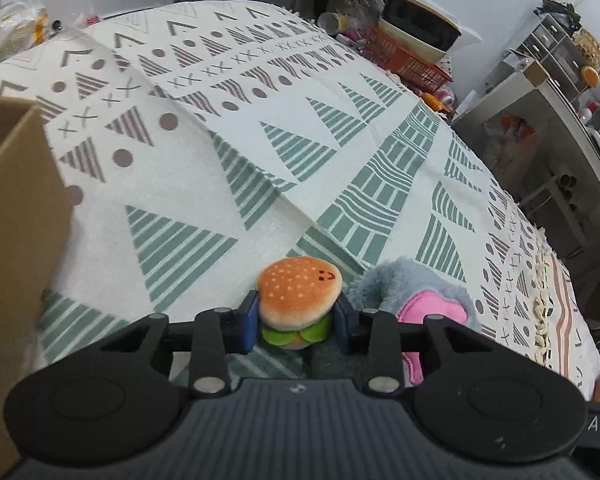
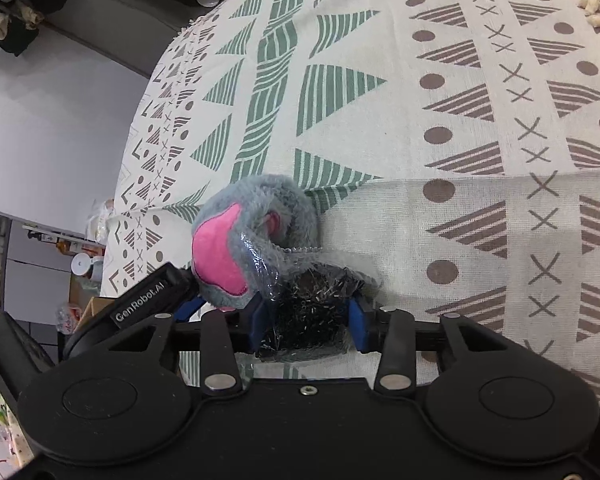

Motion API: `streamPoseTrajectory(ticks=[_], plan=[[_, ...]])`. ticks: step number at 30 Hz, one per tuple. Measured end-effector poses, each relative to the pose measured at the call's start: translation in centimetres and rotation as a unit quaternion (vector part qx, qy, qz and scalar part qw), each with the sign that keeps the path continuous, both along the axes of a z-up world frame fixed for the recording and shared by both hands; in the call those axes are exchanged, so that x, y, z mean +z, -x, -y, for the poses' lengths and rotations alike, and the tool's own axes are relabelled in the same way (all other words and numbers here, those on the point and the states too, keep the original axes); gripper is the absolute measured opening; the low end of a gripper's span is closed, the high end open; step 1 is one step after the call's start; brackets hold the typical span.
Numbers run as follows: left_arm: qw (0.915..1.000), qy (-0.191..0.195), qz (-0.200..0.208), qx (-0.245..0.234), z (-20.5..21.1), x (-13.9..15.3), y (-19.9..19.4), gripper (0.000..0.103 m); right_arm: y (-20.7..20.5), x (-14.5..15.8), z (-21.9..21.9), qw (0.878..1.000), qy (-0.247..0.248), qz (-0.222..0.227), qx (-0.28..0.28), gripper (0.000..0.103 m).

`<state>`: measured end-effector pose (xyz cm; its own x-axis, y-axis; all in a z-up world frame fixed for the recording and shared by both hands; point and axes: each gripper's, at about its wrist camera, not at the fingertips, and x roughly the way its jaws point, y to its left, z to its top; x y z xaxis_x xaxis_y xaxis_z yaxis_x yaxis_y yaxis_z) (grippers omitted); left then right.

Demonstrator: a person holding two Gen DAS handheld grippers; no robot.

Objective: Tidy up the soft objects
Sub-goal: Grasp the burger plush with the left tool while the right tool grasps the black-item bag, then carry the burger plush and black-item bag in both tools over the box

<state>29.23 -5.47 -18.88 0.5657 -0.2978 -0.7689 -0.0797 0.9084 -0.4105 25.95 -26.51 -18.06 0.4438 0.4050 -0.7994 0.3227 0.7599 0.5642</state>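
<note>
The left gripper (image 1: pixel 296 322) is closed on a small plush hamburger (image 1: pixel 299 300). Its two blue pads press the toy's flanks at bun-and-lettuce level, and the seeded top bun with its stitched face rises above the fingertips. The gripper sits low over the patterned tablecloth (image 1: pixel 204 168), aimed along the table toward the far edge. A cardboard box (image 1: pixel 16 240) stands just left of the gripper, its brown wall filling the frame's left margin.

The right gripper (image 2: pixel 306 320) is closed on a grey fluffy plush toy (image 2: pixel 260 228). The blue pads clamp a dark, shiny section of the toy that appears wrapped in clear film; a grey ear with a pink lining curls up and left of the fingertips. This gripper is pitched steeply downward, looking almost straight onto the cloth.

Relative position: in the left wrist view the grey plush (image 1: pixel 412 292) lies immediately right of the hamburger — touching or nearly so; contact cannot be confirmed. The two grippers therefore work side by side.

View differences:
- Left wrist view: shows the box, plus background clutter at the table's far end — a red basket (image 1: pixel 404 60) with stacked bowls (image 1: pixel 420 28).
- Right wrist view: shows the right gripper's grasp itself, a beaded chain on the plush, and the left gripper's black body (image 2: pixel 148 300) marked "GenRobot.AI" at the toy's lower left. The hamburger is hidden here.
</note>
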Motion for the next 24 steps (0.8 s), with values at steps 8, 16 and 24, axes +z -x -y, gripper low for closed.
streamPoseTrajectory(ticks=[8, 16, 24], plan=[[0.9992, -0.034, 0.016, 0.010, -0.3, 2.9, 2.8, 0.035, 1.5, 1.9, 0.5, 0.999, -0.005, 0.033, 0.000, 0.037], [0.9979, -0.057, 0.020, 0.025, -0.2, 5.8, 5.5, 0.035, 2.5, 3.8, 0.7, 0.998, 0.004, 0.069, 0.002, 0.037], [0.9953, -0.074, 0.043, 0.046, -1.1, 9.7, 7.6, 0.035, 2.8, 5.4, 0.1, 0.994, -0.005, 0.109, 0.016, 0.037]])
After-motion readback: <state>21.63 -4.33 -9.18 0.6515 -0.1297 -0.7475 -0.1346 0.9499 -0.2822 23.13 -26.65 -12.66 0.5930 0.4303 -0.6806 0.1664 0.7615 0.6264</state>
